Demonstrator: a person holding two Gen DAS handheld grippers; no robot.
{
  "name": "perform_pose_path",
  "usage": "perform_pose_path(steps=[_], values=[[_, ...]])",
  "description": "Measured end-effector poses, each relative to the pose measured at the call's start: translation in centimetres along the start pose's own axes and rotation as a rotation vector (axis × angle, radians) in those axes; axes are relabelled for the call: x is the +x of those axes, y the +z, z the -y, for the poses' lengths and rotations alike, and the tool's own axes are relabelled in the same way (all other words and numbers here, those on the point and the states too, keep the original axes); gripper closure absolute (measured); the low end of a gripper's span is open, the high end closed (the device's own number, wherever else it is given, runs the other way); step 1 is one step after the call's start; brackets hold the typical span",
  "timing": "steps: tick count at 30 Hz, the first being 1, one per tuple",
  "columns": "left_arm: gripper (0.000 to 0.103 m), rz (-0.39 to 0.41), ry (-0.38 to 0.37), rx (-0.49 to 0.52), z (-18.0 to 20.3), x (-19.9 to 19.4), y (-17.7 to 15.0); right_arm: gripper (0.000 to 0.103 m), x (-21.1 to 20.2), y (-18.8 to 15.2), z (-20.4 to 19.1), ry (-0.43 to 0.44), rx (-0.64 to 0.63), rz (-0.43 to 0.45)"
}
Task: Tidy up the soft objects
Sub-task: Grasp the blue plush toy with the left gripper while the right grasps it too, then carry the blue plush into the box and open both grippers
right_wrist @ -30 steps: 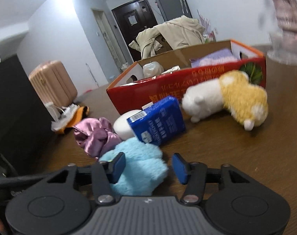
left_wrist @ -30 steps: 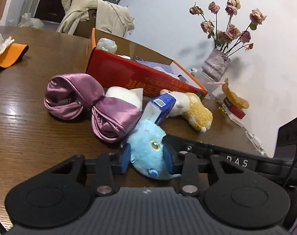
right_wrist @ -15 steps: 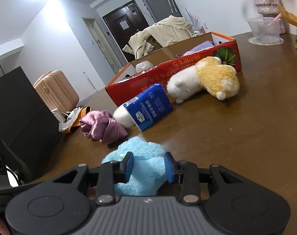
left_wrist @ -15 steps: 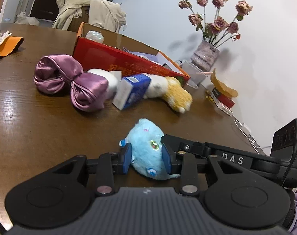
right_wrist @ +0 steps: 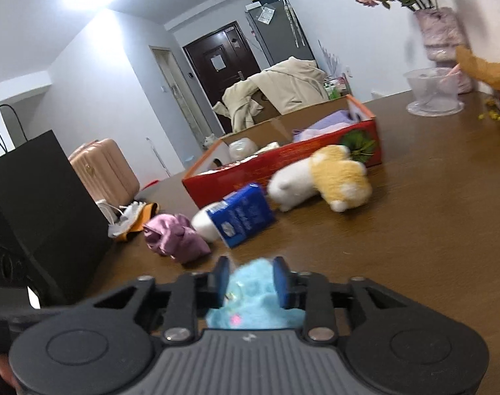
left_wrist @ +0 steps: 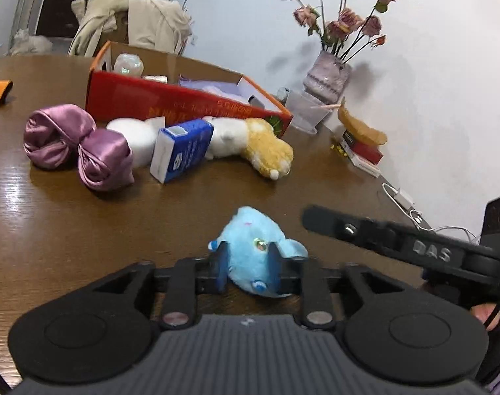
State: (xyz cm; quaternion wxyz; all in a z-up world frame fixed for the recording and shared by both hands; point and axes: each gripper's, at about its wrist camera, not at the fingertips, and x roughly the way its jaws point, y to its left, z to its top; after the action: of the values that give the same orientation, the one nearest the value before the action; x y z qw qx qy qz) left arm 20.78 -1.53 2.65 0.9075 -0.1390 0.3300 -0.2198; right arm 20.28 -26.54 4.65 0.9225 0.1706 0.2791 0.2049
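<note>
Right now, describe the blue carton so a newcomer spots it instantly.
Find the long red box on the brown table. In front of it lies the blue carton, between a white roll and a white-and-yellow plush: the only hard-edged, printed item there.

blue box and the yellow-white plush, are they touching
Touching. In the left wrist view the blue box leans with its upper corner pressed against the white front of the plush, no gap between them; the right wrist view agrees.
</note>
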Motion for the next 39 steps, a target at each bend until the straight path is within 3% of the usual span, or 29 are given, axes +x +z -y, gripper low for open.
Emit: perform_pose_path(steps=[3,6,8,9,12,15,18,22,27,30,34,36,39], values=[[0.055,0.034,0.011,0.028,-0.2,0.2,1.1,0.059,-1.1,-1.2,1.0,0.001,0.042,-0.023],[0.051,-0.009,-0.006,0.014,-0.7,2.5,2.3,0.058,-0.5,-2.3,1.5,0.032,0.113,-0.044],[0.056,-0.069,-0.014,-0.022,-1.0,4.2,2.6,0.058,0.4,-2.9,2.2,0.04,0.176,-0.046],[0.067,-0.084,-0.029,-0.038,-1.1,4.5,2.5,0.059,0.9,-3.0,2.7,0.045,0.215,-0.047],[0.069,-0.088,-0.065,-0.077,-1.3,4.2,1.6,0.065,2.2,-3.0,3.8,0.04,0.292,-0.056],[0.07,-0.083,-0.078,-0.147,-1.9,3.7,1.2,0.073,2.8,-2.6,3.7,0.043,0.273,-0.056],[0.071,-0.023,-0.088,-0.157,-1.4,2.7,3.4,0.074,3.0,-0.6,2.8,0.047,0.23,-0.021],[0.071,0.089,-0.076,-0.094,-1.2,2.1,10.6,0.074,4.5,6.8,0.7,0.096,0.099,0.067],[0.07,0.171,0.052,-0.011,-4.1,5.9,21.7,0.074,14.2,18.5,-1.4,0.151,-0.052,0.07],[0.069,0.114,0.126,-0.04,-8.6,10.9,25.9,0.074,22.2,22.9,-1.7,0.133,-0.078,-0.029],[0.07,0.006,0.202,-0.103,-13.5,16.9,27.2,0.078,31.5,24.3,-0.1,0.087,-0.005,-0.162],[0.075,-0.047,0.273,-0.055,-14.1,19.4,26.8,0.085,35.2,23.8,0.8,0.058,0.032,-0.246],[0.078,-0.059,0.331,0.036,-13.9,20.3,25.9,0.091,37.5,22.5,0.8,0.026,-0.002,-0.334]])
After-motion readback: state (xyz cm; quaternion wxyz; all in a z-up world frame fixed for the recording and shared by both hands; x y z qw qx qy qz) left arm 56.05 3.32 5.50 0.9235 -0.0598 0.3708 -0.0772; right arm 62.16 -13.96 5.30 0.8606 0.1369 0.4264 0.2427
